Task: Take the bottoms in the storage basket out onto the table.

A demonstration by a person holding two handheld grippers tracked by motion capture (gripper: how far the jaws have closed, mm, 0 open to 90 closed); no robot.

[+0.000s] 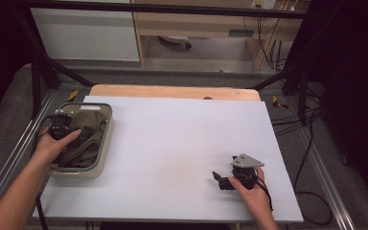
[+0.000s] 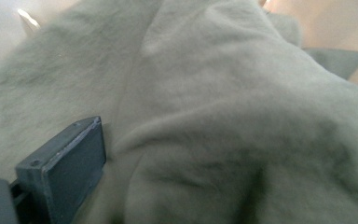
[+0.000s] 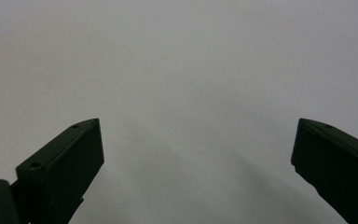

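Left gripper (image 1: 61, 125) sat low in the grey-rimmed plastic basket (image 1: 106, 143) at the table's left edge, pressed into crumpled olive-green cloth (image 2: 214, 116); one jaw visible, closure cannot be told. Right gripper (image 1: 227, 179) rested on the white tabletop (image 1: 172, 143), jaws wide apart, empty, apparently waiting.

One basket (image 1: 106, 143), one olive cloth (image 1: 87, 136)

Olive cloth (image 2: 205, 116), grey-rimmed bin (image 1: 106, 139)
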